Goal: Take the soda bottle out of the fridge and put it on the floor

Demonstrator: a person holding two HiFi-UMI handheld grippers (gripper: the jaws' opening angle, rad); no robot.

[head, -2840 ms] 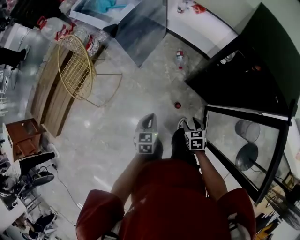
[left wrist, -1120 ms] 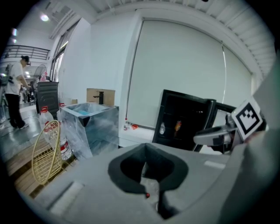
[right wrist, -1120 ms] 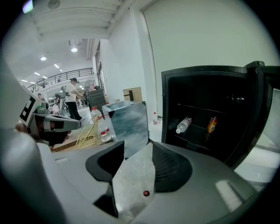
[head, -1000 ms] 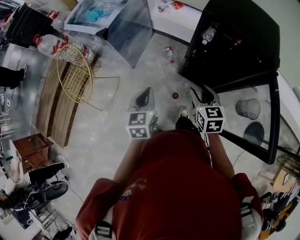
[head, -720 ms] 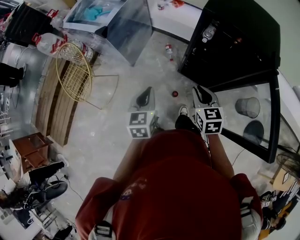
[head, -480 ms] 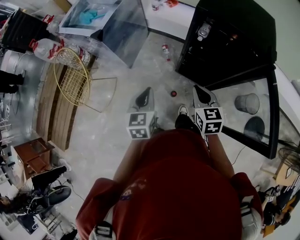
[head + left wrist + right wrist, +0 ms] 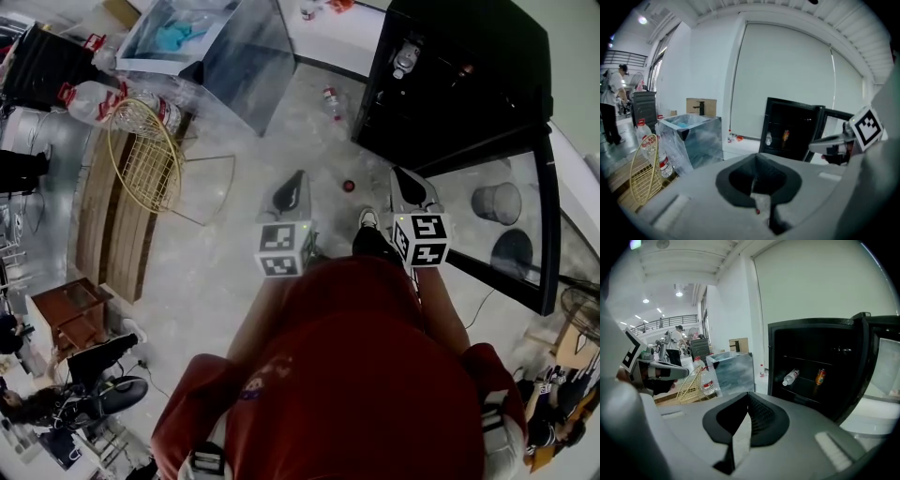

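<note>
Left gripper [image 7: 298,178], right gripper [image 7: 400,173] both closed, empty; soda bottle [image 7: 792,377] lying sideways in far fridge [image 7: 811,326] may roll if nudged.

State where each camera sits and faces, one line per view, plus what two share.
Head view: on the person's head, looking steeply down; red sleeves, left gripper, right gripper show.
Left gripper view: on the left gripper, facing the open fridge; its fingers show.
Right gripper view: on the right gripper, facing the fridge; its fingers show.
Shared: both gripper views see the bottle inside the fridge.
</note>
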